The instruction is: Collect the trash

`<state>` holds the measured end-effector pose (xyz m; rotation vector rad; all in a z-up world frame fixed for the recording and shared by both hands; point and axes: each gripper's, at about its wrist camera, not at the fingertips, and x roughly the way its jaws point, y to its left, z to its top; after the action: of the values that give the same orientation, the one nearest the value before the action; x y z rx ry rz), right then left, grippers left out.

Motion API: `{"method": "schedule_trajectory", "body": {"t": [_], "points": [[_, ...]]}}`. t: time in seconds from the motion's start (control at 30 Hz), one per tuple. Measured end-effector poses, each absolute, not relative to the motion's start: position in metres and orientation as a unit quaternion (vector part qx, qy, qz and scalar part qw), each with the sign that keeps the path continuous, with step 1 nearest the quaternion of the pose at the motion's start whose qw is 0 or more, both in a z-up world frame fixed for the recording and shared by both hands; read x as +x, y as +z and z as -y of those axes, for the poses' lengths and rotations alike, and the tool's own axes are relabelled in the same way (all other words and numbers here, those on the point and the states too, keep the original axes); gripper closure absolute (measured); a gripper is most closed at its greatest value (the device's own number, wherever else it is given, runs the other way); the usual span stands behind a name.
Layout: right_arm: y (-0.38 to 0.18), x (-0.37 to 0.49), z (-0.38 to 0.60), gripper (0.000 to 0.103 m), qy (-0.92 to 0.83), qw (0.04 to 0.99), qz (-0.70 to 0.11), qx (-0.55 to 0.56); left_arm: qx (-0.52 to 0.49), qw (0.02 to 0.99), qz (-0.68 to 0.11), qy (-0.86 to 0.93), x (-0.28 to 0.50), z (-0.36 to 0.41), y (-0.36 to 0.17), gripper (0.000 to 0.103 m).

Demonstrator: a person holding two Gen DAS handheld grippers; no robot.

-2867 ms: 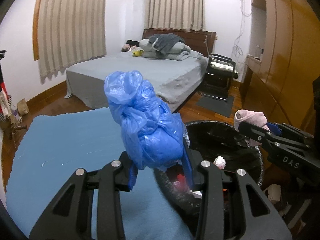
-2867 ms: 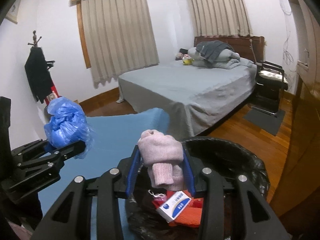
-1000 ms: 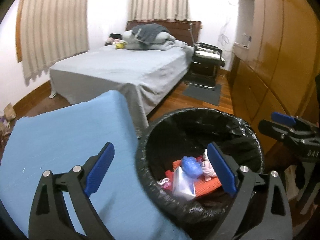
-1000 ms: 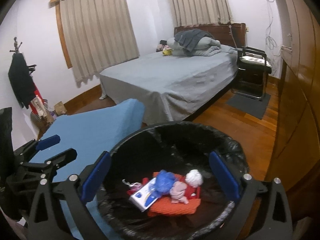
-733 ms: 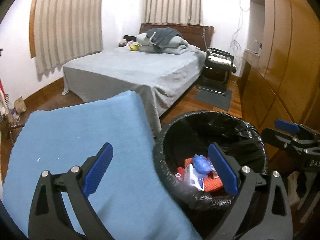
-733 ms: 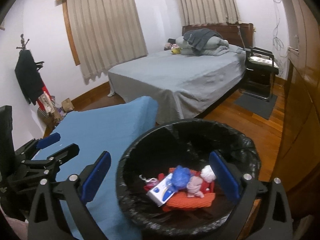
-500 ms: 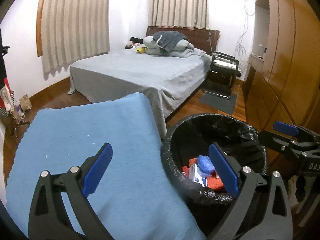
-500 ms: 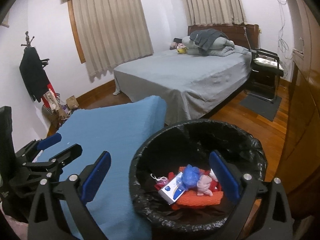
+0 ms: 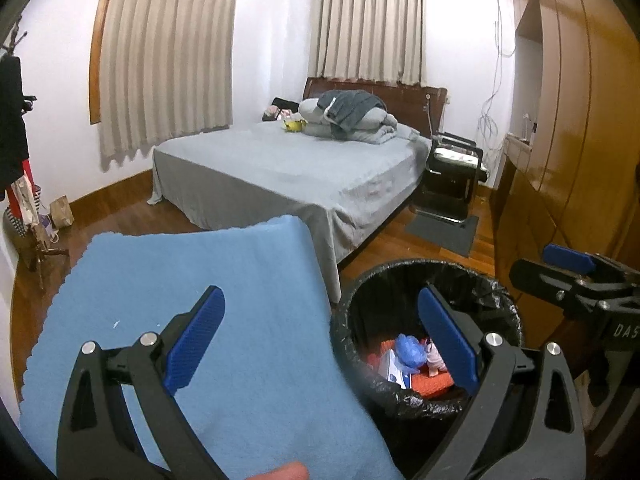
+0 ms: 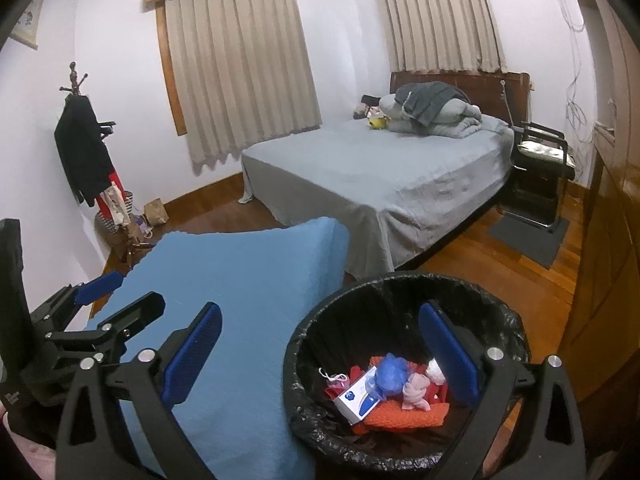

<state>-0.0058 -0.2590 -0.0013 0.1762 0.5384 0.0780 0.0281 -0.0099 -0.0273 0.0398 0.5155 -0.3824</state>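
Note:
A black-lined trash bin [image 9: 500,304] [image 10: 472,292] stands on the floor beside a blue-covered table [image 9: 224,280] [image 10: 248,272]. Inside it lie a crumpled blue plastic bag [image 10: 391,374] [image 9: 408,354], a pink sock [image 10: 414,392], a white-and-blue box [image 10: 358,398] and an orange cloth [image 10: 404,414]. My left gripper [image 9: 320,332] is open and empty, above the table edge and the bin's left rim. My right gripper [image 10: 320,340] is open and empty, above the bin's left side. The left gripper also shows in the right wrist view [image 10: 116,292], and the right gripper in the left wrist view [image 9: 560,268].
A grey bed [image 10: 380,176] with piled bedding stands behind the table. A black chair [image 10: 540,160] and a grey mat [image 10: 528,236] are at the right, next to wooden wardrobes [image 9: 568,120]. A coat rack [image 10: 80,140] with bags at its foot stands at the left wall.
Both grippers let go of the blue bag and the pink sock, which now lie in the bin. Since then both open grippers have drawn back and up from the bin.

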Motion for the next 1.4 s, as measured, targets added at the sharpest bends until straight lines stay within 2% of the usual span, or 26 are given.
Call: {"method": "schedule_trajectory", "body": {"t": [1.4], "points": [[0.003, -0.006, 0.255, 0.006, 0.042, 0.962, -0.258, 0.083, 0.017, 0.953, -0.244, -0.177, 0.023, 0.003, -0.016, 0.008]]}}
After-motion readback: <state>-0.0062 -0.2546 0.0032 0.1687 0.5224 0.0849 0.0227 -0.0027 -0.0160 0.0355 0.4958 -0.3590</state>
